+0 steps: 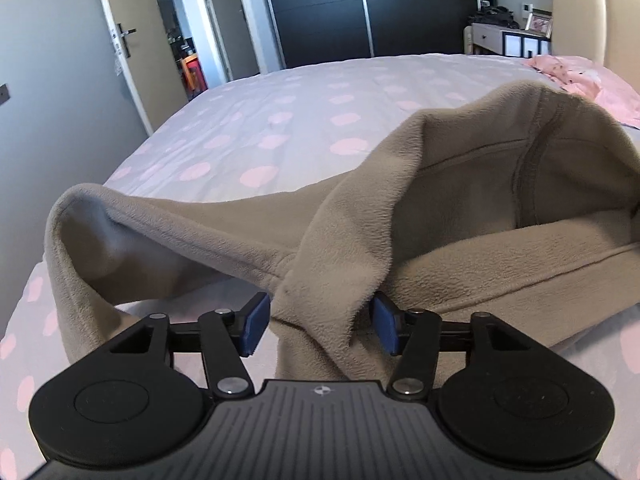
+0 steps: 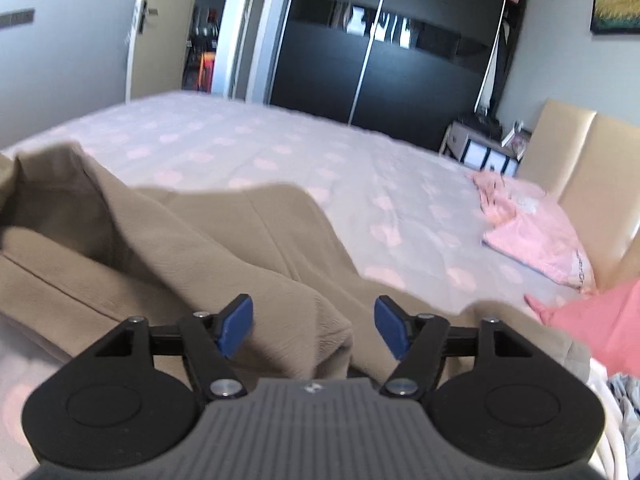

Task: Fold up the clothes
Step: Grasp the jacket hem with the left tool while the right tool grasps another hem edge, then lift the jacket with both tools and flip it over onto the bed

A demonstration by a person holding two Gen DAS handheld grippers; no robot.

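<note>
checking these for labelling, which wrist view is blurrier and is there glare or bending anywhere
Right wrist view is blurrier: the beige fleece garment and dotted bed cover smear, and the glossy dark wardrobe shows bright reflections. Left wrist view is sharp, fleece nap visible near the left gripper. Both bow straight lines at the edges, with dark corners.

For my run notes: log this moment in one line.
garment: beige fleece on bed | left gripper: open, fleece between pads | right gripper: open over fleece

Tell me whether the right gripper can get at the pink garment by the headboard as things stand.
Probably not without moving: the right gripper hovers open over the beige fleece hoodie, and the crumpled pink garment lies far across the spotted bedspread; nothing blocks the way.
</note>
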